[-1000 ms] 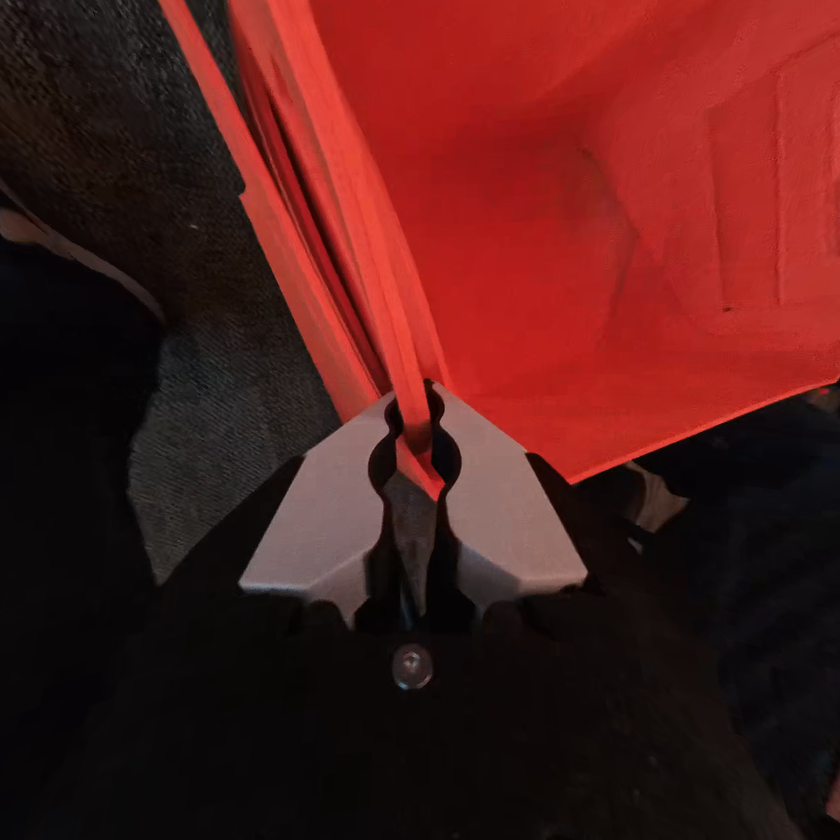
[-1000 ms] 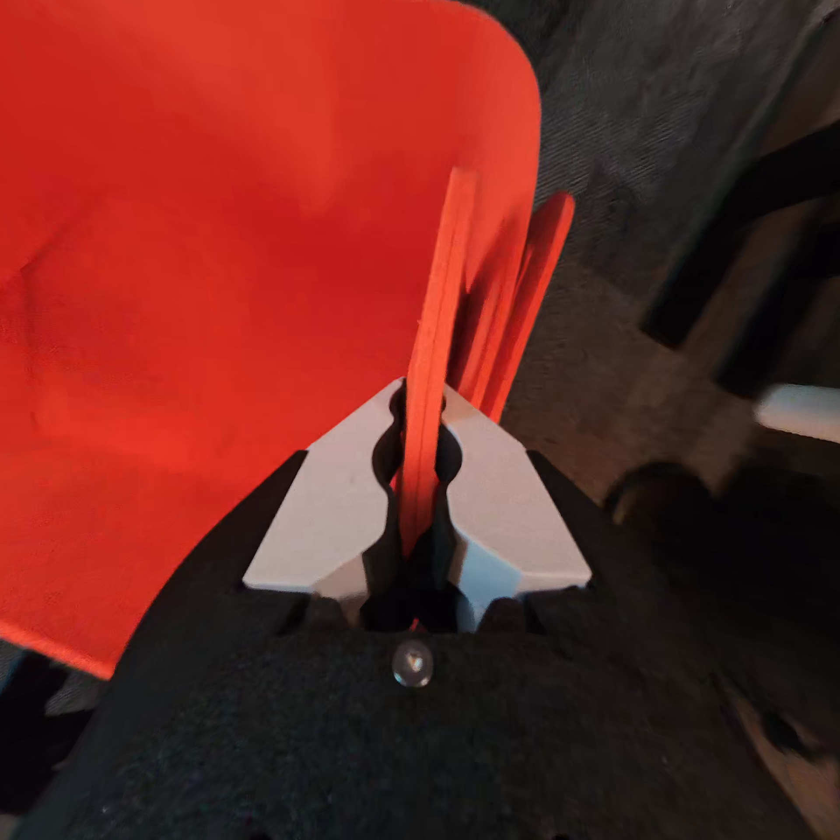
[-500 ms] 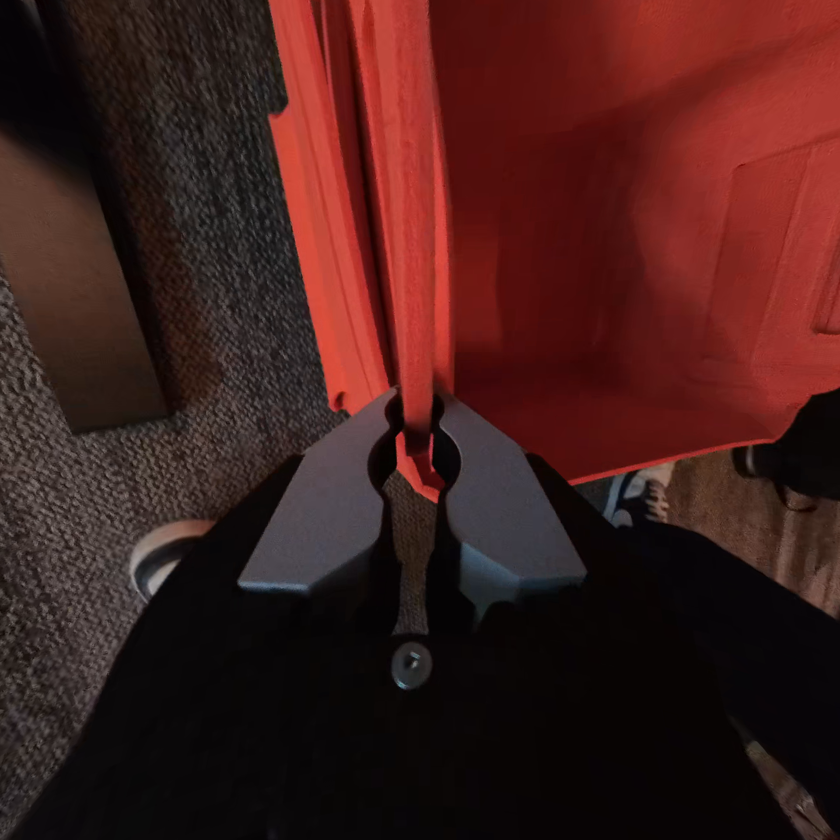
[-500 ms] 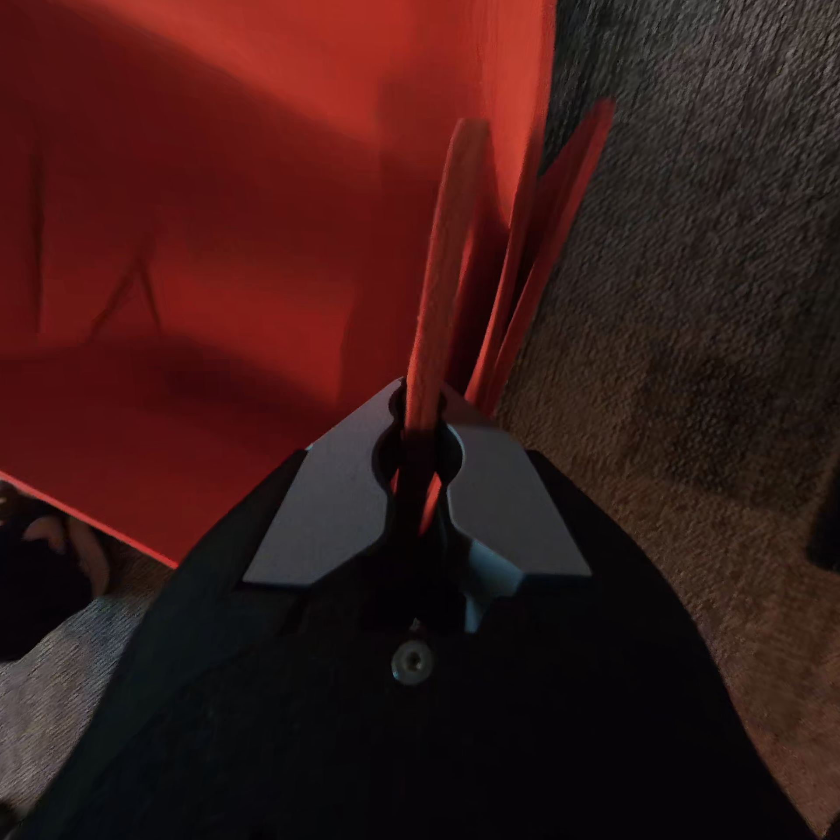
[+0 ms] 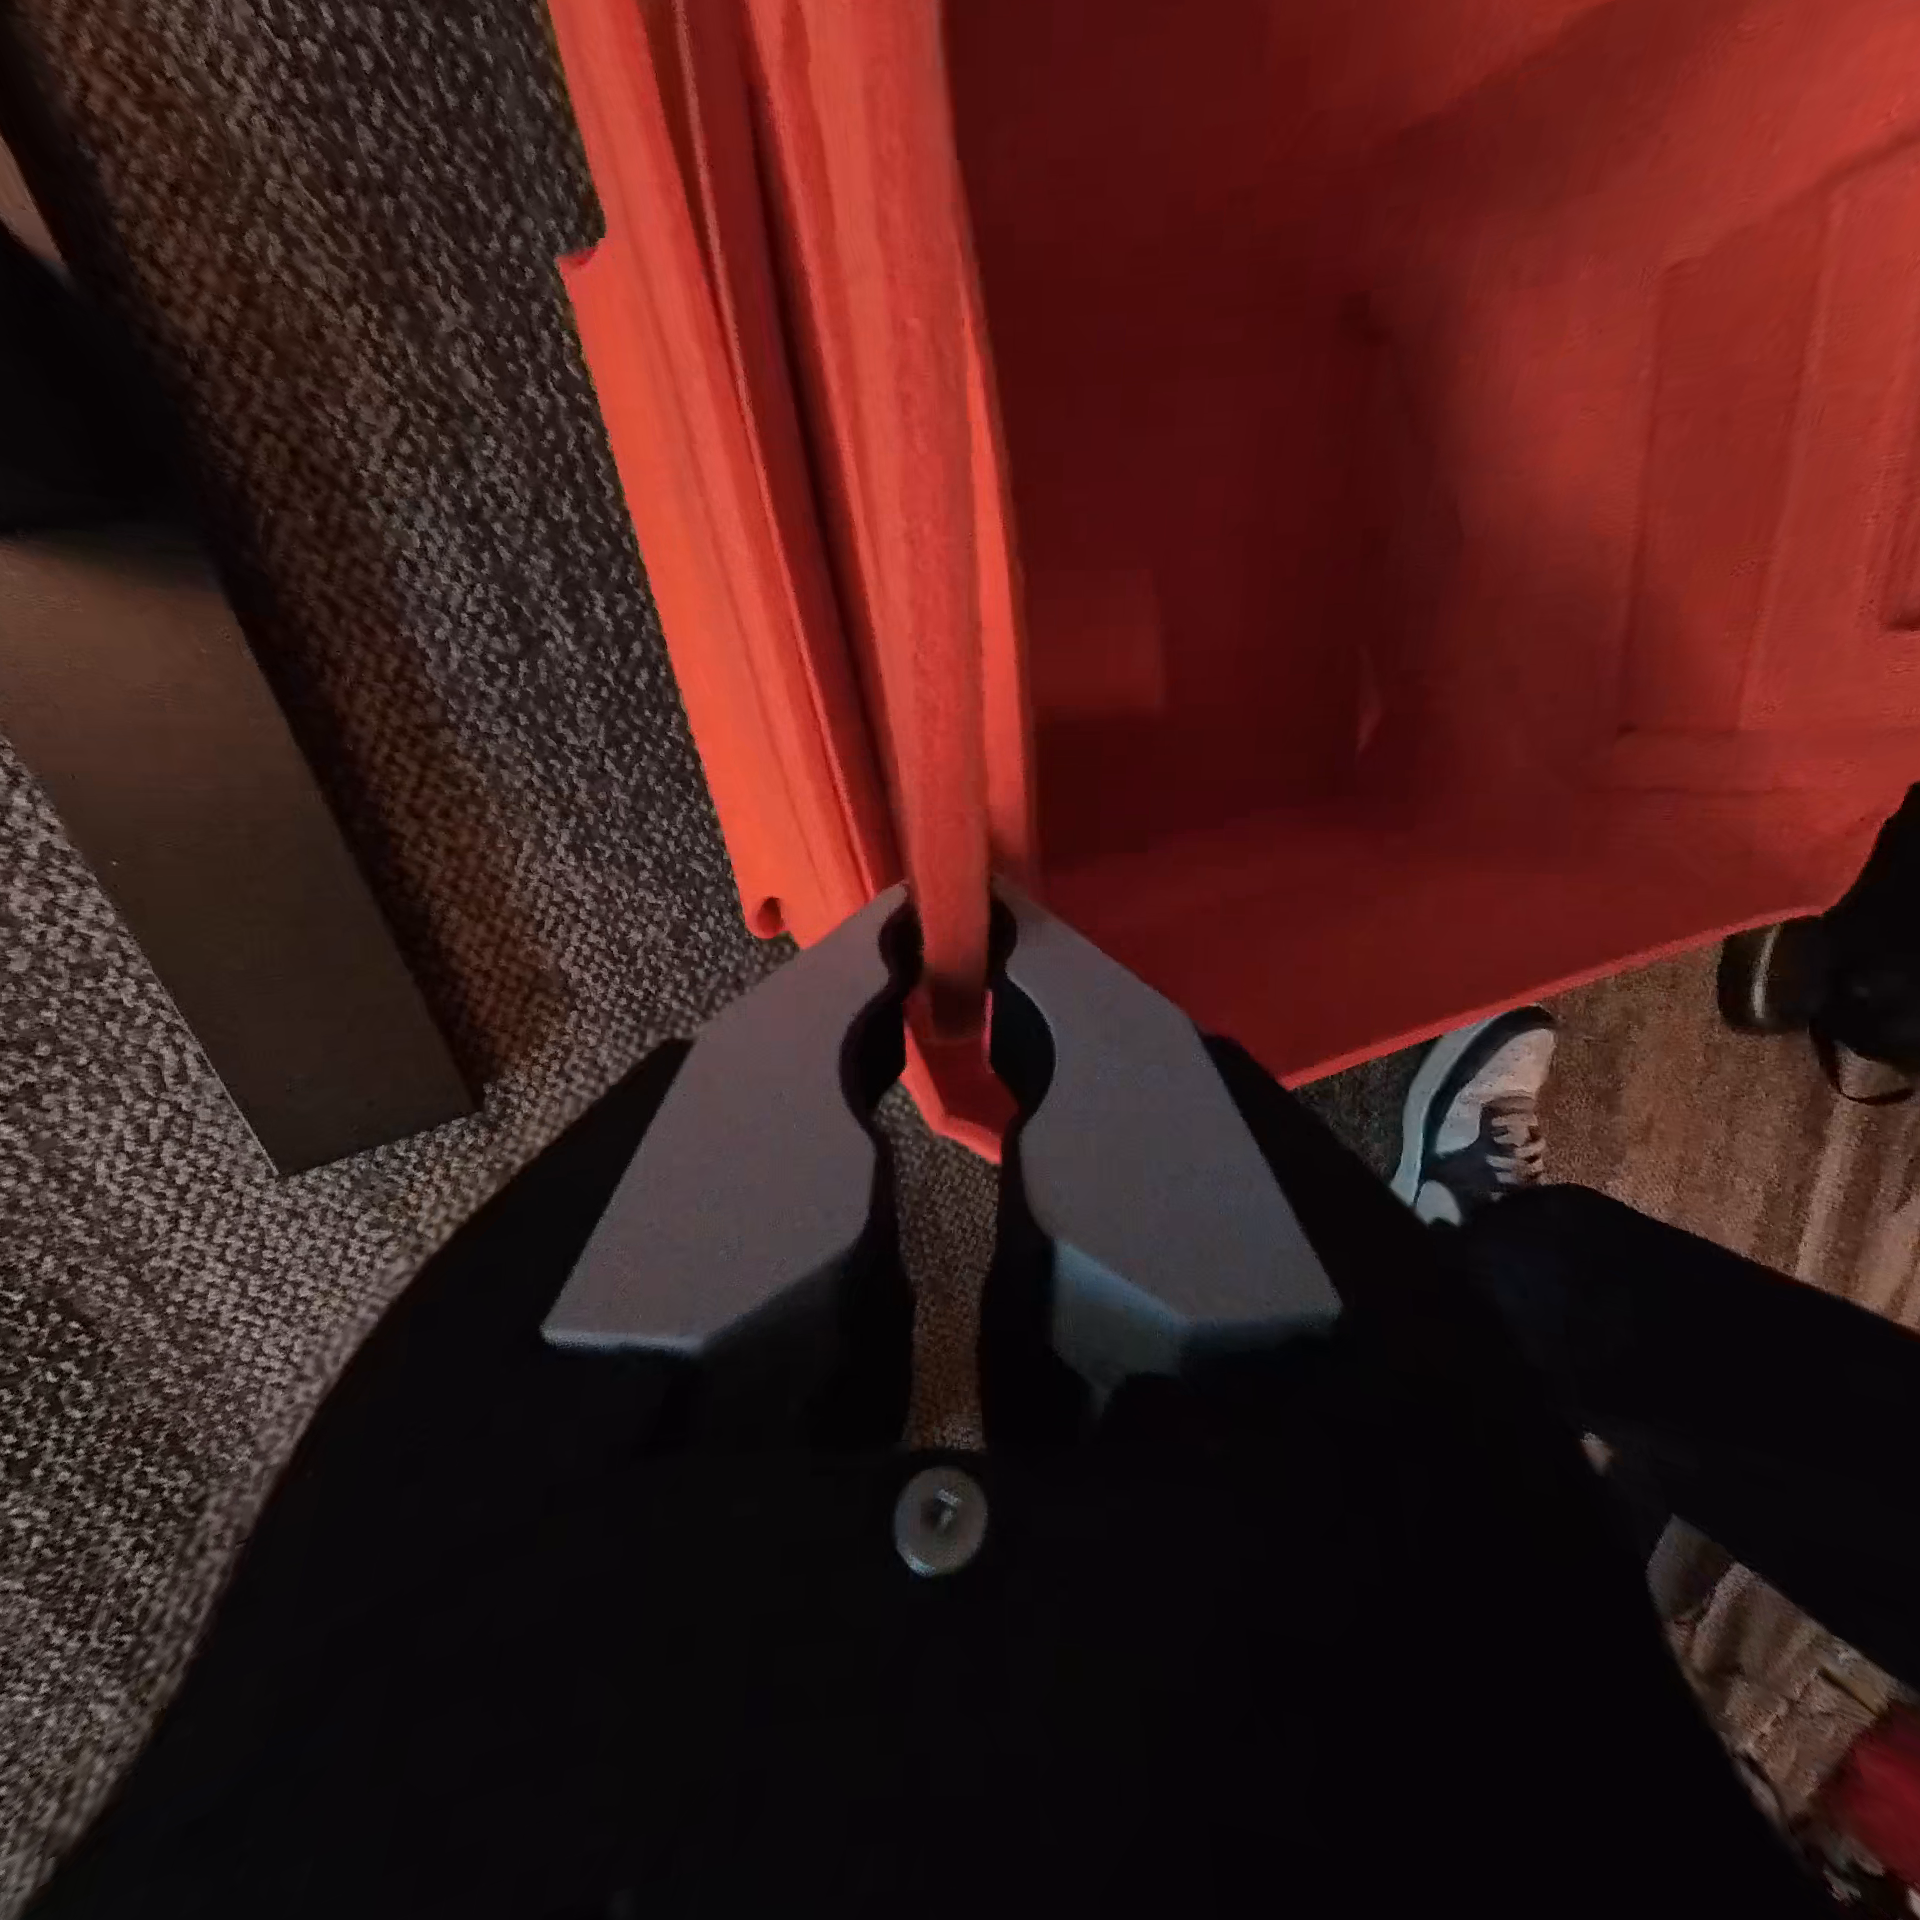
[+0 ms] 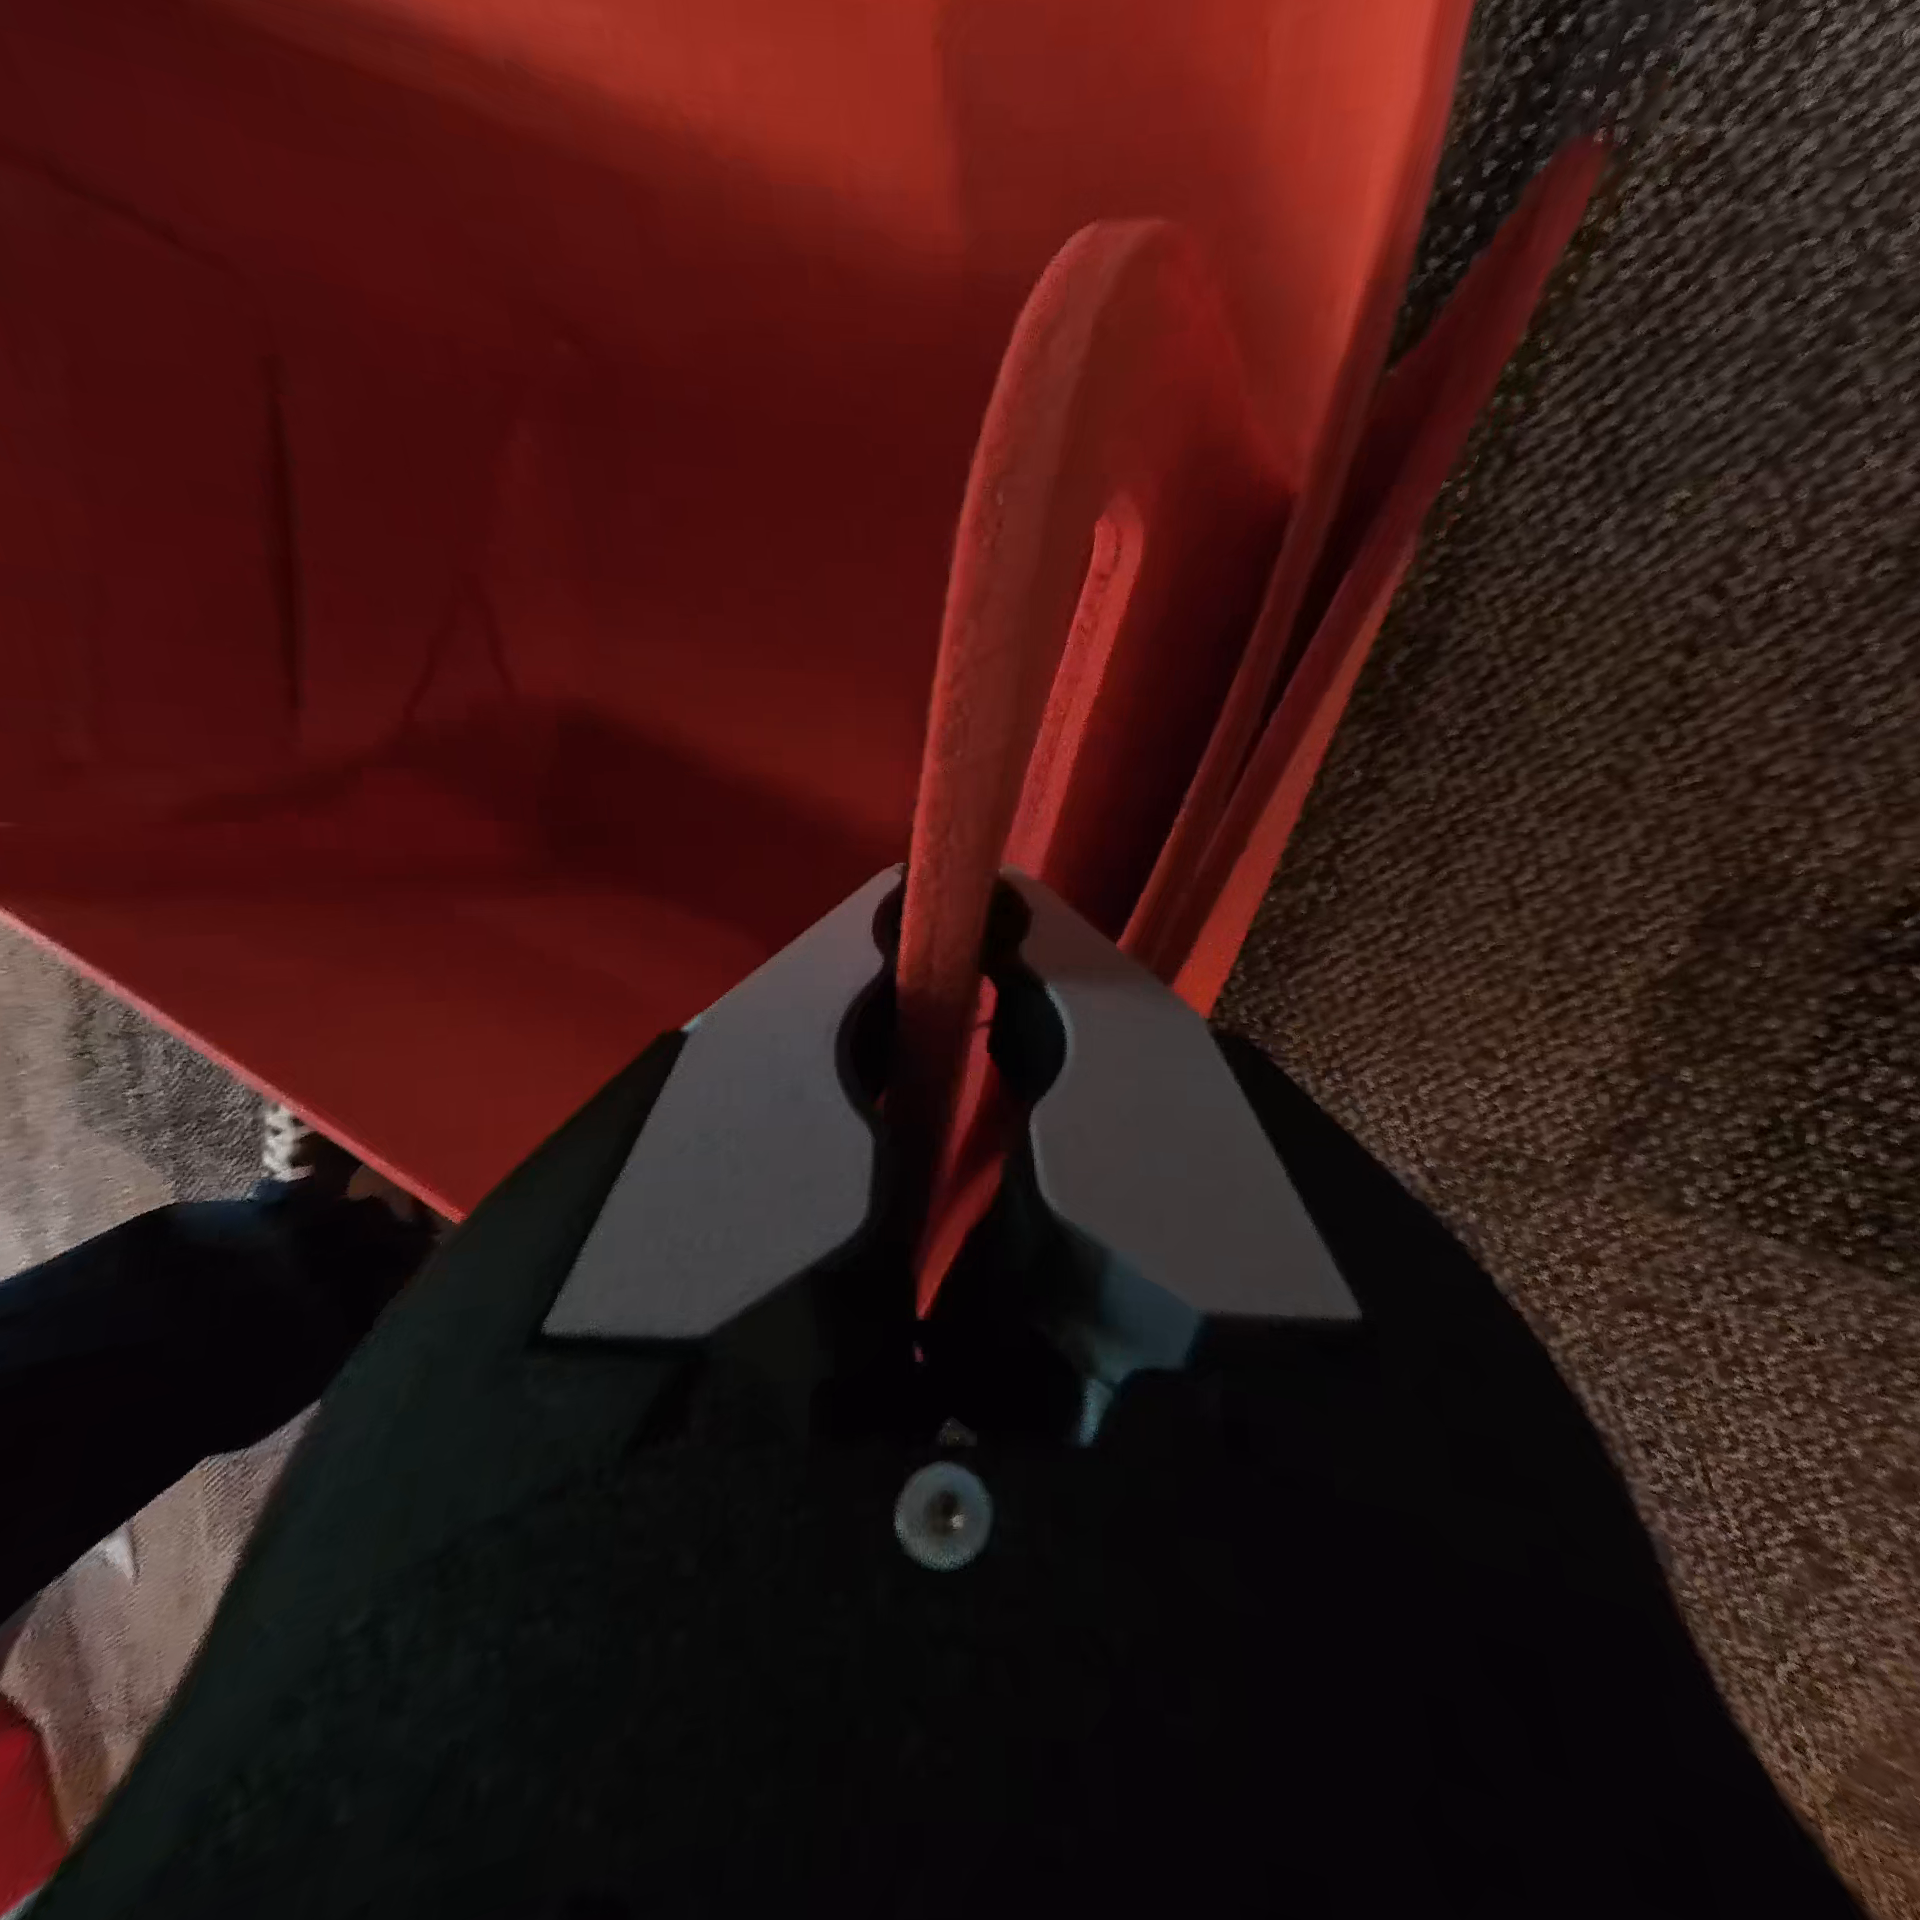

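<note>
A large red felt-like sheet (image 5: 1403, 468), folded into several layers, hangs in the air over carpet. My left gripper (image 5: 951, 914) is shut on a folded edge at its lower left corner. My right gripper (image 6: 951, 914) is shut on a folded edge of the same red sheet (image 6: 520, 468) at its lower right corner. A looped red layer (image 6: 997, 582) rises from between the right fingers. More loose red layers (image 6: 1351, 623) hang just beyond. Each gripper's grey fingers (image 5: 748, 1174) pinch the sheet at the tips.
Speckled grey-brown carpet (image 5: 364, 520) lies below. A dark brown block (image 5: 208, 831) stands on it at the left. A person's sneaker (image 5: 1475, 1112) and dark trouser leg (image 5: 1714, 1382) are at the right of the left view. Carpet (image 6: 1662, 727) fills the right view's right side.
Both grippers have tipped downward with the sheet still held; the views now look down at the carpet. The folded layers have spread a little and a red loop shows by the right gripper.
</note>
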{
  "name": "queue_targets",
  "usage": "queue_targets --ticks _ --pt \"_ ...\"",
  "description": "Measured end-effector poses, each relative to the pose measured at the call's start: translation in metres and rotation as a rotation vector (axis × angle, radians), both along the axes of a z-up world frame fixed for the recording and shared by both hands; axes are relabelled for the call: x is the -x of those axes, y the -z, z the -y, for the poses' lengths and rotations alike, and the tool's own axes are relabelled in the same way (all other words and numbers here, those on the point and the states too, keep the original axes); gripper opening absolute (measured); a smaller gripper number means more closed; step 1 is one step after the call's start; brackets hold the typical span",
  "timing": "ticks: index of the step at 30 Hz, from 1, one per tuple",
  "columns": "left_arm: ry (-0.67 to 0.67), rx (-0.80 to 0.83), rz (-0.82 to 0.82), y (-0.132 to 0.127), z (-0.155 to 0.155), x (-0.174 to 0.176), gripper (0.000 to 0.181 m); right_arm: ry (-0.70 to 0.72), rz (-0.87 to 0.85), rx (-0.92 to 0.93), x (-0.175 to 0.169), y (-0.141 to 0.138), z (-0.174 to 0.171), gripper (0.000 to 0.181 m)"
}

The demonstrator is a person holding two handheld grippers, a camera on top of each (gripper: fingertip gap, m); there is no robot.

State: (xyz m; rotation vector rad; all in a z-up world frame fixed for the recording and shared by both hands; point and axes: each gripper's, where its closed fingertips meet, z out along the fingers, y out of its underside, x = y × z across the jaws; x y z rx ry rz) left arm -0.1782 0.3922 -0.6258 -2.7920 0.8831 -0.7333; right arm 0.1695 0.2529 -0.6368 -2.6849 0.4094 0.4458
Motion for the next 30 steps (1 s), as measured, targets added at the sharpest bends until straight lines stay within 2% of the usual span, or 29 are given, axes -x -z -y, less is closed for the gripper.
queue_targets --ticks 4,7,11,16,19,21,22,26,28,30 --pt "0.025 0.0 -0.016 0.001 0.001 0.0 0.009 -0.034 0.012 0.025 -0.005 -0.001 -0.005 0.005" --pt "0.007 -0.022 0.001 -0.01 -0.013 -0.003 0.008 -0.007 0.014 0.006 -0.018 -0.013 -0.018 0.004" --pt "-0.113 -0.053 0.084 -0.025 -0.026 -0.011 0.007 -0.024 0.063 -0.034 -0.032 -0.026 -0.026 0.003" --pt "-0.156 -0.173 0.101 -0.032 -0.029 -0.009 0.007 -0.016 0.078 -0.086 -0.029 -0.04 -0.034 0.003" --pt "-0.098 -0.223 0.033 -0.018 -0.034 -0.007 0.007 -0.052 0.057 -0.013 -0.017 -0.022 -0.032 0.004" --pt "-0.081 -0.151 -0.011 0.001 -0.032 -0.009 0.008 -0.086 0.058 0.03 -0.007 -0.003 -0.026 0.004" --pt "-0.098 -0.141 0.027 -0.003 -0.037 -0.016 0.008 -0.055 0.025 0.005 -0.003 -0.004 -0.032 0.003" --pt "-0.062 -0.125 -0.019 -0.002 -0.046 -0.02 0.008 0.023 0.003 0.007 -0.01 -0.005 -0.04 0.003" --pt "-0.119 -0.082 -0.004 -0.006 -0.05 -0.023 0.008 0.069 -0.027 0.023 -0.015 -0.008 -0.04 0.003" --pt "-0.119 -0.077 -0.025 -0.01 -0.052 -0.022 0.007 0.068 -0.031 0.049 -0.016 -0.004 -0.037 0.003"
